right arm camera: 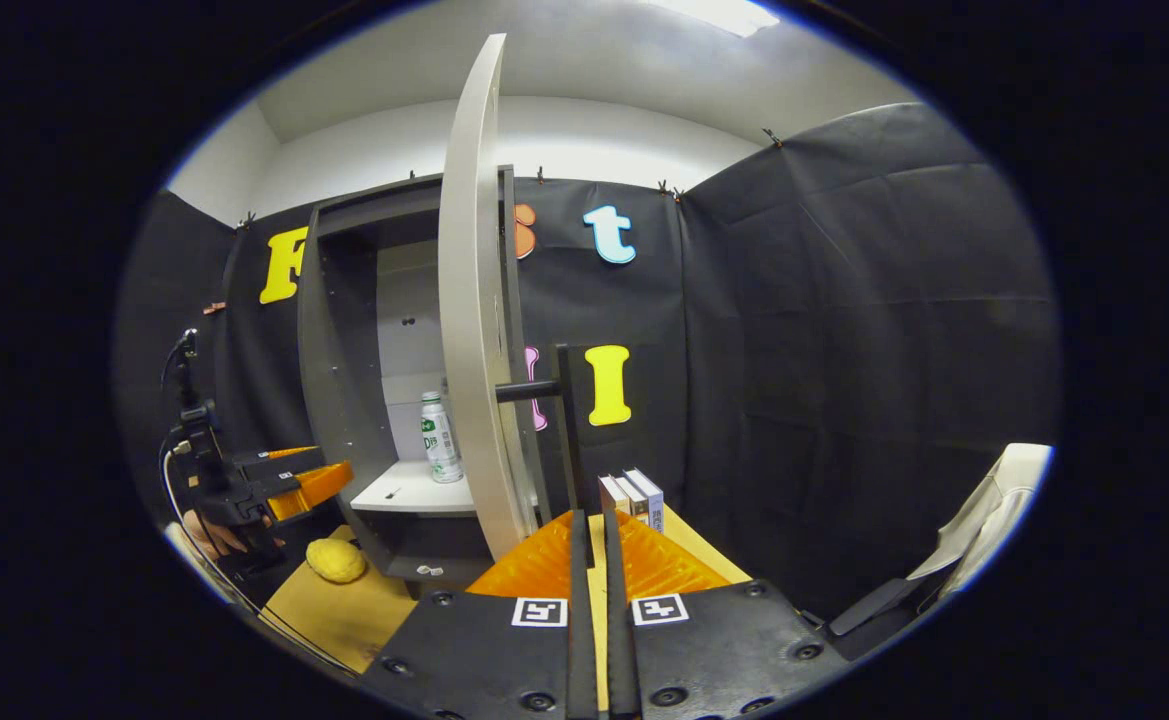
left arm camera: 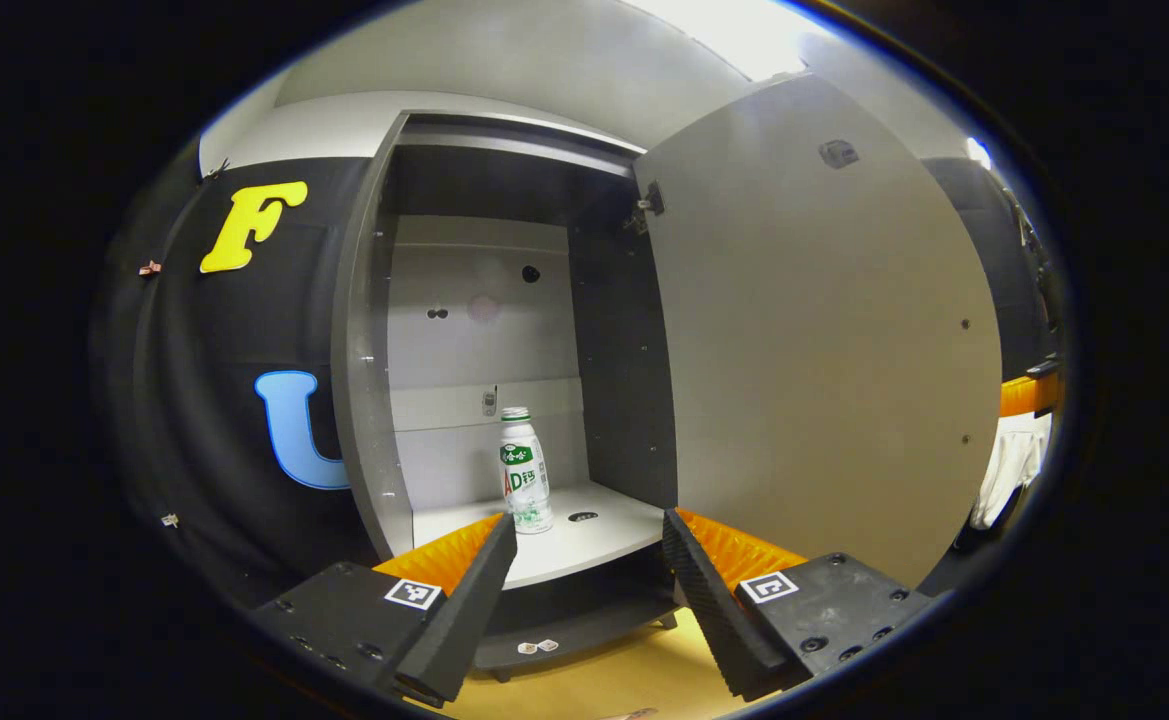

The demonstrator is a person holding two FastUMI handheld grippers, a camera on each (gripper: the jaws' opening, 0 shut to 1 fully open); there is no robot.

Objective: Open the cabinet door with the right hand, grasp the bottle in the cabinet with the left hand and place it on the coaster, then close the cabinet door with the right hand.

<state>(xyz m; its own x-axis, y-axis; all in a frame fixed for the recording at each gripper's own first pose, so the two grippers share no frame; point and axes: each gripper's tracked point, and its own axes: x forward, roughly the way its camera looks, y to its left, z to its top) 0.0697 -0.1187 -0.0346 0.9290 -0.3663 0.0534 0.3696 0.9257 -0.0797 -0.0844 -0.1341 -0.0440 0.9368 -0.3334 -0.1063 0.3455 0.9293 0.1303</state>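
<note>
Left gripper view faces the open cabinet: the bottle stands upright on the shelf, ahead of the left tool and slightly left of the gap between its widely spread, empty fingers, apparently lined up for a reach. In the right gripper view the right tool has its fingers nearly together on the thin handle of the cabinet door, probably keeping it swung wide, clear of the bottle.
</note>
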